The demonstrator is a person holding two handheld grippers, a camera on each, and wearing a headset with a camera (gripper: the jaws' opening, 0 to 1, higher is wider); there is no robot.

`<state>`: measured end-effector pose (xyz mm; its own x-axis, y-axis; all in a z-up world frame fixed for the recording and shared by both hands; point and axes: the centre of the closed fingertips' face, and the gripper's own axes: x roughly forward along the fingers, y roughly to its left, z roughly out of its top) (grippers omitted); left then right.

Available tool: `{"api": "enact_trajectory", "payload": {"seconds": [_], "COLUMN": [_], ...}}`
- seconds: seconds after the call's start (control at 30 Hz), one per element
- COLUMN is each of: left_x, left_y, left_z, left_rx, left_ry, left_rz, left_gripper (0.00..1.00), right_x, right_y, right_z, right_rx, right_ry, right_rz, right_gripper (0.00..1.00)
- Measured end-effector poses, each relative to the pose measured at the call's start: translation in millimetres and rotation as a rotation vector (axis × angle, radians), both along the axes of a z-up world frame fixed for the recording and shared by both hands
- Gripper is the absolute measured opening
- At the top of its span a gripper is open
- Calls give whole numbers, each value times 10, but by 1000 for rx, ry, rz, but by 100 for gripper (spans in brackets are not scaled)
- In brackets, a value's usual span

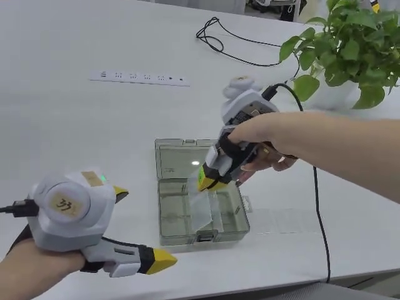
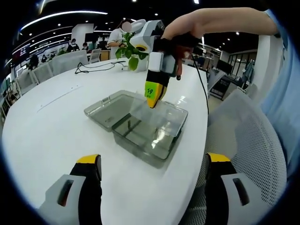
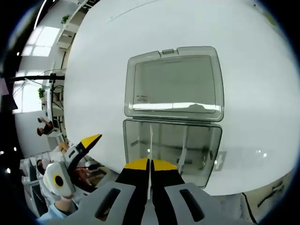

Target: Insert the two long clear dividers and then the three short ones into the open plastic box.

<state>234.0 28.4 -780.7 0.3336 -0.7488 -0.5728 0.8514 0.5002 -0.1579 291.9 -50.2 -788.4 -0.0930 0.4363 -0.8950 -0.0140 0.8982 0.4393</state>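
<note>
So, you're pinching the thin clear plastic divider (image 1: 201, 211) by its top edge, with the right gripper (image 1: 212, 183) pressing its yellow-tipped fingers together on it. That's letting it hang upright over the base of the smoky see-through plastic box (image 1: 187, 236), and its lower edge looks to be dipping inside. Going in vertical is probably what's lining it up with the wall slots. Your left gripper (image 1: 140, 226) is hovering over the white bench (image 1: 75, 125) near the box's front. Its fingers are spread wide around nothing, ready to steady the box, I'd guess.
</note>
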Motion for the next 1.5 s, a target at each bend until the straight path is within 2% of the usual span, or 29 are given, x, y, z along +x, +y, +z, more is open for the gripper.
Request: {"api": "enact_trajectory", "payload": {"seconds": [0.1,0.13,0.23,0.37,0.43,0.77,0.9,1.5], "left_x": [4,5,2,1,6,7,8,6], "left_y": [17,21,29,32,34,61,80,93], "left_z": [-12,-14,-20,-24,-27,-39,-44,-50], "left_rx": [-2,-3,-5,-11,-15,-22,-25,-32], "left_ry": [1,3,6,9,10,16,18,24], "left_rz": [2,3,5,6,9,21,28,40], "left_gripper": [93,93,92,92,92,91,91,90], "right_x": [-134,-171,-227,-240,-191,-283,-138,-239], "right_y": [21,50,82,93,80,141,85,106], "right_z": [-2,23,51,46,31,45,-26,-43], "right_rx": [-27,-26,-32,-51,-59,-96,-110,-156], "right_ry": [16,7,8,8,14,19,29,29], "right_rz": [18,17,17,40,47,79,84,126], "right_gripper": [2,2,2,2,2,2,2,2]}}
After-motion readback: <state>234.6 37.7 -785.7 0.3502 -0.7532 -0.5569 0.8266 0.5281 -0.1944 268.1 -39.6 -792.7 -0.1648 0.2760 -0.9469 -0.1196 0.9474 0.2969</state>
